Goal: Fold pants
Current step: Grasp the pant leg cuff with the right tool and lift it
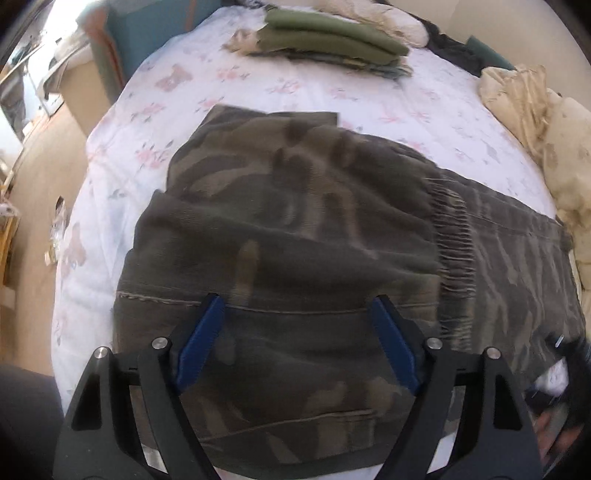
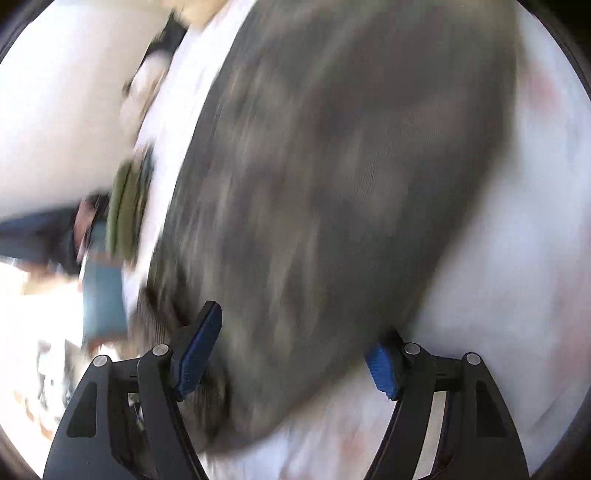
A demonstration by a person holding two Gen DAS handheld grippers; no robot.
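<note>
Dark camouflage pants point(image 1: 295, 229) lie on the bed, partly folded, with one layer laid over another and a frayed hem near the right. My left gripper point(image 1: 299, 306) is open just above the near part of the pants, its blue fingers point(image 1: 205, 339) spread wide with nothing between them. The right wrist view is heavily motion-blurred: the pants point(image 2: 332, 184) fill the middle, and my right gripper point(image 2: 295, 332) is open, its jaws spread either side of the cloth's near edge.
The bed has a white floral sheet point(image 1: 122, 155). A stack of folded olive-green clothes point(image 1: 332, 40) sits at the far side. Crumpled cream bedding point(image 1: 546, 140) lies along the right. The floor and a teal box point(image 1: 155, 33) lie beyond the left edge.
</note>
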